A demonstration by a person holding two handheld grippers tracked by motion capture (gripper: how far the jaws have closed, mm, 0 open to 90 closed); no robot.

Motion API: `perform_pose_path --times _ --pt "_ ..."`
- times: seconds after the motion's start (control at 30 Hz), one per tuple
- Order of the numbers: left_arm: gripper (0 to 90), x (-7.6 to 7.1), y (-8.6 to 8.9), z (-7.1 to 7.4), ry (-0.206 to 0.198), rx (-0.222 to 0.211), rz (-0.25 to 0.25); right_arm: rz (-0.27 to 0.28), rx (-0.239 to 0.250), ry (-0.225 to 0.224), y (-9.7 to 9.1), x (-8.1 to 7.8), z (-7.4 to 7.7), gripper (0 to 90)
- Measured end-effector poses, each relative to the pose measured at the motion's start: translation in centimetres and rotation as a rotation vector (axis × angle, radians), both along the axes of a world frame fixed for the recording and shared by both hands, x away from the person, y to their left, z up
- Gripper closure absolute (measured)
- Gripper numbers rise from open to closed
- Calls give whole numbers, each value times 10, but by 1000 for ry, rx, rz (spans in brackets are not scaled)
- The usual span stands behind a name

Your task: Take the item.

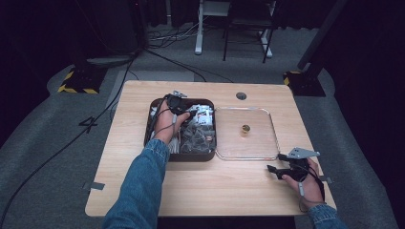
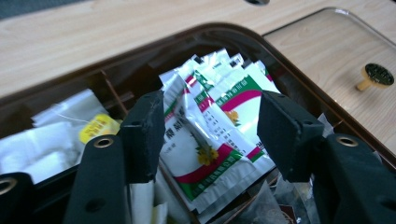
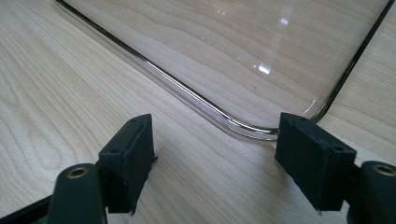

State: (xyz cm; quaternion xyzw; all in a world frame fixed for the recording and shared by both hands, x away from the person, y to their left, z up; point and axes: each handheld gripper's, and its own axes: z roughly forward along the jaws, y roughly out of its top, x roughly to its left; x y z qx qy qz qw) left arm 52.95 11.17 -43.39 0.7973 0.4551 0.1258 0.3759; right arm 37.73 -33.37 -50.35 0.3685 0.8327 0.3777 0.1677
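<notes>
**Left gripper poised over the sachets in the brown box**

Denim sleeve (image 1: 138, 186) comes first in the high view, running up from the near edge of the table (image 1: 143, 95) to the left gripper (image 1: 187, 114), which hangs over the far half of the compartmented brown box (image 1: 148, 126). Just right of that box lies its clear lid (image 1: 267, 119), flat on the wood with a small gold knob (image 1: 245, 129) at its middle. Off the lid's near right corner, the right gripper (image 1: 273, 170) rests low over bare wood, its jaws apart and holding nothing.

From the left gripper view, the left gripper (image 2: 212, 135) stands spread wide, one jaw on each side of a fanned stack of white sachets with green and red bands (image 2: 219, 126). These stand tilted in a far compartment of the box, beside a section with a yellow-tagged tea bag (image 2: 95, 128). Nothing is pinched yet. To do this well, I'd say the jaws should come down on one sachet's upper edge alone, square across it, and close gently so the neighbours don't lift along with it.

Seen from the right gripper view, the right gripper (image 3: 215, 154) is likewise open, pointing at the lid's rounded corner (image 3: 261, 130), just short of it and touching nothing.
</notes>
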Motion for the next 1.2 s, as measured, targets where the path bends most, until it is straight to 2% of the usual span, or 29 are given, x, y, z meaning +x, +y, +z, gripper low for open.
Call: perform_pose_path --times 0.07,0.17,0.23,0.3,0.33,0.43,0.53,0.57,0.77,0.87,1.03,1.17,1.2 --pt "477 1 -1 -2 20 26 1 -1 0 0 0 0 0 280" --pt "504 2 -3 -5 42 31 10 -1 0 0 0 0 0 279" --pt "519 3 -4 -8 59 52 3 -1 0 0 0 0 0 281" --pt "511 3 -6 -10 62 48 -8 -1 0 0 0 0 0 282" --pt "510 3 -8 -11 76 48 -17 -1 0 0 0 0 0 282" --pt "516 2 -10 -12 79 47 -17 -1 0 0 0 0 0 282" --pt "516 2 -13 -12 68 83 -27 -1 0 -1 0 0 0 283" --pt "524 2 -13 -12 68 83 -27 -2 0 0 0 0 0 284" --pt "570 4 -11 -12 74 83 21 -3 0 0 0 -1 0 289" --pt "625 4 -10 -13 84 68 24 -3 0 0 0 -1 0 289" --pt "794 3 -9 -11 116 51 27 -2 0 -1 0 -1 0 291" --pt "874 2 -6 -9 116 62 26 -1 0 0 0 -1 0 292" --pt "883 2 -1 -7 114 51 34 -1 0 0 0 -1 0 292"
